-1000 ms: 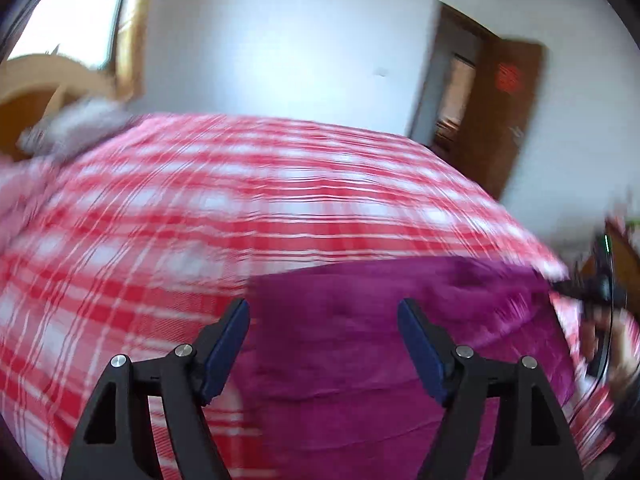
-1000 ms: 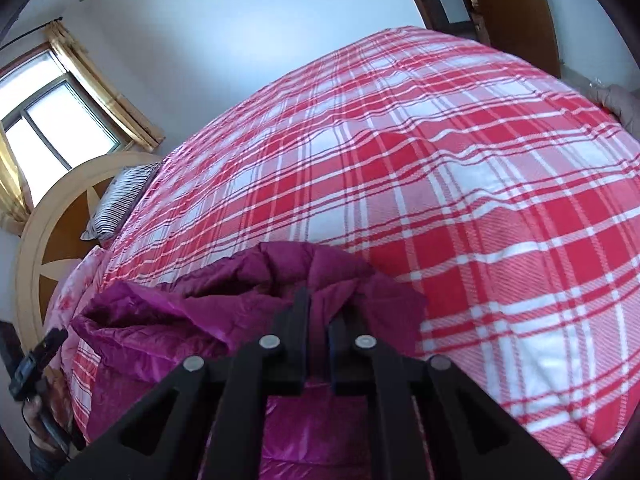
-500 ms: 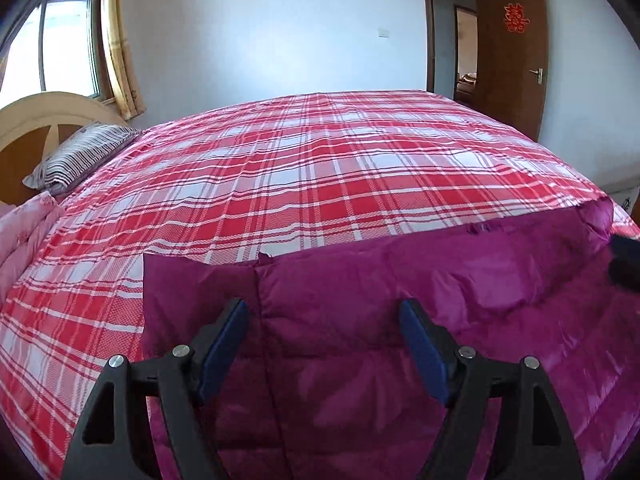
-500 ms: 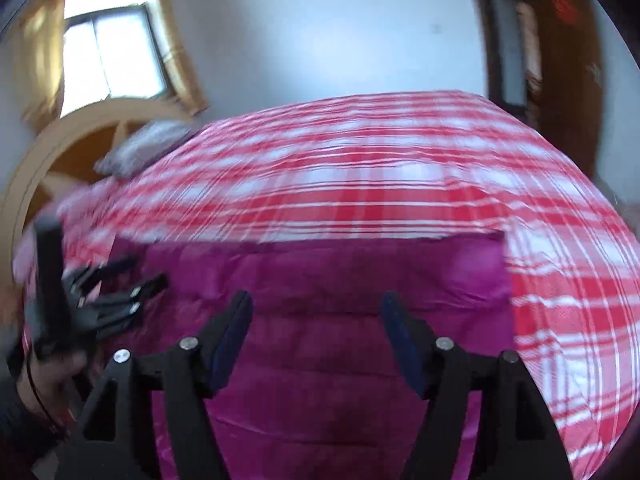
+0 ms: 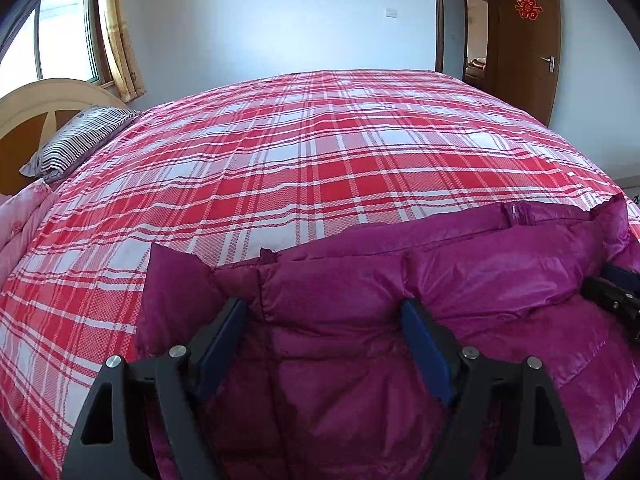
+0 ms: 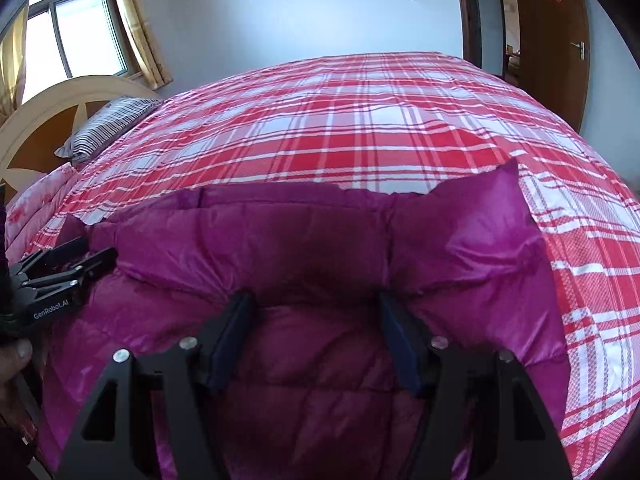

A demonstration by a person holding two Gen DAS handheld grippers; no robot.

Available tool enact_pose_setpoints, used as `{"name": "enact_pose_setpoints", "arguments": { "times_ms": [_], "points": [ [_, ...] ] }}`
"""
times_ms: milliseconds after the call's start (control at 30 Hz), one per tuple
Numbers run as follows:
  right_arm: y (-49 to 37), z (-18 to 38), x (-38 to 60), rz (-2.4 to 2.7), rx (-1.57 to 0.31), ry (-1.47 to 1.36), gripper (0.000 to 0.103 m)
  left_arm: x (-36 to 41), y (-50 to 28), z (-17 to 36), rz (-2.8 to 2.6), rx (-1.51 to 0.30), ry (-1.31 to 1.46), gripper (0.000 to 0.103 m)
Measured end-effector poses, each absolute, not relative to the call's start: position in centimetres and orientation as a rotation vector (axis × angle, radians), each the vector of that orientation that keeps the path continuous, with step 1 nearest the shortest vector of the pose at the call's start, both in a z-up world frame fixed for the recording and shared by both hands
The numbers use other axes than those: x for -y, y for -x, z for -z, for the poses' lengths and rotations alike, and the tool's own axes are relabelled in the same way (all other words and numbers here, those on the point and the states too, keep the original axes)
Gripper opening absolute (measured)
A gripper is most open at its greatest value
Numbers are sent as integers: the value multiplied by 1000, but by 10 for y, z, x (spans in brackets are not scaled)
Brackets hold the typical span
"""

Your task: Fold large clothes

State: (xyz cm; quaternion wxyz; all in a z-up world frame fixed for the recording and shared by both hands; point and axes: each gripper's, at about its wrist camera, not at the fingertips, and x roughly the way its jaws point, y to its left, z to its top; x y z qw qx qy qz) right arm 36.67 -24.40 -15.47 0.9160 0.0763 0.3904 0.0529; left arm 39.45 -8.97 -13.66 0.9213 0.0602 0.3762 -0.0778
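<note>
Your magenta down jacket [image 5: 460, 300] lies on the near edge of the plaid bed [image 5: 320, 152]. Your left claw [image 5: 322, 344] and right claw [image 6: 316, 332] both hover spread over the jacket, pinching nothing.

A shiny magenta quilted puffer jacket [image 5: 460, 280] lies spread flat across the near edge of a bed covered in red-and-white plaid [image 5: 320, 140]. Its far edge runs roughly straight across the bedcover, with a folded flap at the left corner and a pointed corner sticking up at the right [image 6: 508, 176].
</note>
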Motion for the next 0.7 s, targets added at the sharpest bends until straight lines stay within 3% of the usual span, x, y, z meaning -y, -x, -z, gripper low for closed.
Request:
{"name": "enact_pose_setpoints", "arguments": {
  "times_ms": [700],
  "points": [
    [-372,163,239,-85,-834,-144,69,89,-402,151,112,-811,-117,94]
  ]
}}
